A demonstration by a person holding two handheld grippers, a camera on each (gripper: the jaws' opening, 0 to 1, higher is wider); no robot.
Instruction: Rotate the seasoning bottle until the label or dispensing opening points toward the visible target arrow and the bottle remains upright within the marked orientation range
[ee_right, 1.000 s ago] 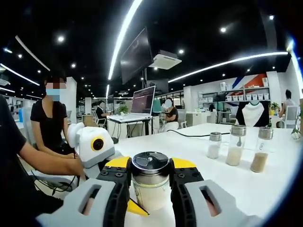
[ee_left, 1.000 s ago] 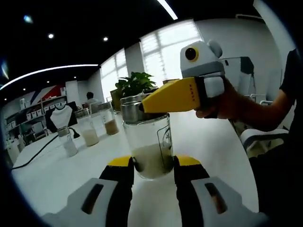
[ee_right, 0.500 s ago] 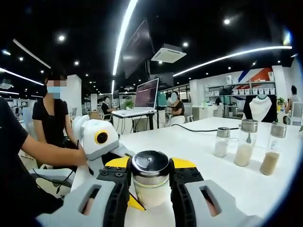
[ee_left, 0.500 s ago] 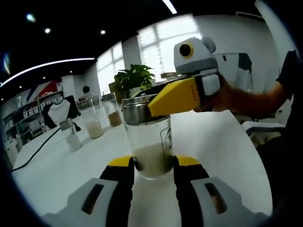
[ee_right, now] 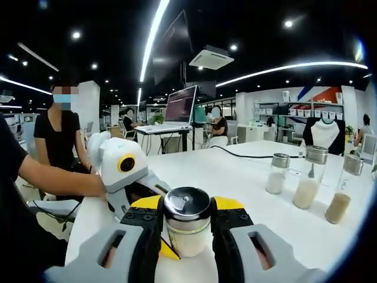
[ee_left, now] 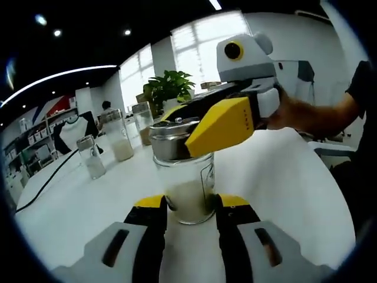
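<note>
Between our left gripper (ee_left: 188, 207) jaws, the upright seasoning bottle (ee_left: 184, 177) holds pale granules. Our right gripper (ee_right: 187, 221) pinches its lid. Both grips persist.

Seasoning bottle (ee_left: 184, 177) stands on the table (ee_left: 283, 177) — three jars (ee_right: 309, 180) well apart, plant (ee_left: 168, 88) behind.

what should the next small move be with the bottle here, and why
Probably a small further twist of the lid with the right gripper while the left gripper holds the glass base steady. The seasoning bottle stands upright on the white table, gripped low on its body and at its metal lid, and no target arrow is visible to confirm alignment.
</note>
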